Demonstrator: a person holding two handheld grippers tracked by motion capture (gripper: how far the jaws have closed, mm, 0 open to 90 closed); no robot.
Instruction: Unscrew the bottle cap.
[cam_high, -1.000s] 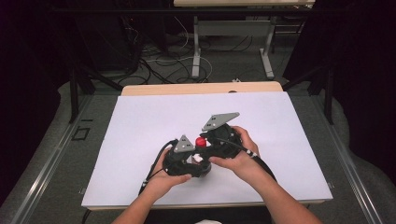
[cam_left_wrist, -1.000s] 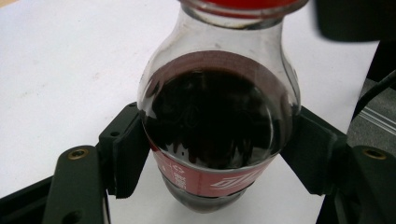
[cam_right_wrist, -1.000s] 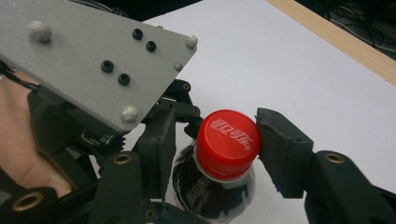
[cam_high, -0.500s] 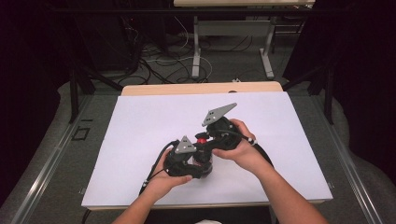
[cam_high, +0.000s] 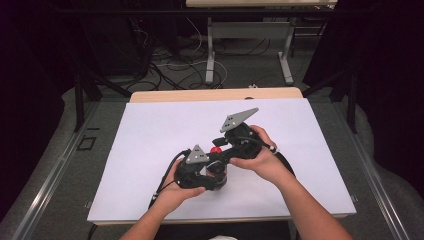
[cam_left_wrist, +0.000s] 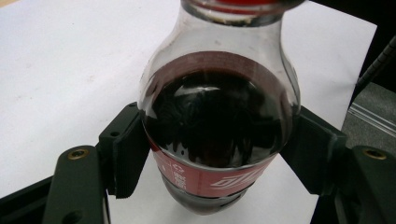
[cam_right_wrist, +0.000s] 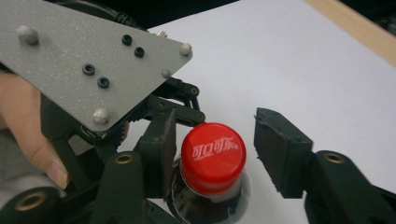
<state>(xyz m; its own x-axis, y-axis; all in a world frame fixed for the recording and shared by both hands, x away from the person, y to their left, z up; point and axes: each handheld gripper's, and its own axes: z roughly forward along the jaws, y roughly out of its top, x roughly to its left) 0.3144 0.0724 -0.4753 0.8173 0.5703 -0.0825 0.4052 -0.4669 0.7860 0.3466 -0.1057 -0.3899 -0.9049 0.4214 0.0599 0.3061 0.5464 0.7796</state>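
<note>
So the cola bottle (cam_left_wrist: 217, 135) sits near the middle of the white sheet (cam_high: 150, 140) covering the table, a bit toward the person's edge. It's small, dark liquid filling the belly up to the shoulder, red label around the lower part, red cap (cam_right_wrist: 213, 157) still on. Everything else I'll place off the bottle.

The left gripper (cam_left_wrist: 217, 154) is clamped on the bottle's body, one black pad pressed into each side just above the label. My read is it's only there as a vise, so the bottle can't spin or tip while the cap gets worked.

The right gripper (cam_right_wrist: 215, 149) comes in over the bottle with the cap sitting between its jaws. They've just been opening: one pad is right against the cap's side, can't quite tell if it touches, and the other stands clearly off it with a gap. So it isn't gripping now, probably resetting for another twist.

In the high view the left hand (cam_high: 172, 192) wraps its gripper low, on the near side of the bottle. The right hand (cam_high: 260, 160) reaches across from the bottle's right, its grey three-cornered plate (cam_high: 239, 119) tilted up on the far side.
</note>
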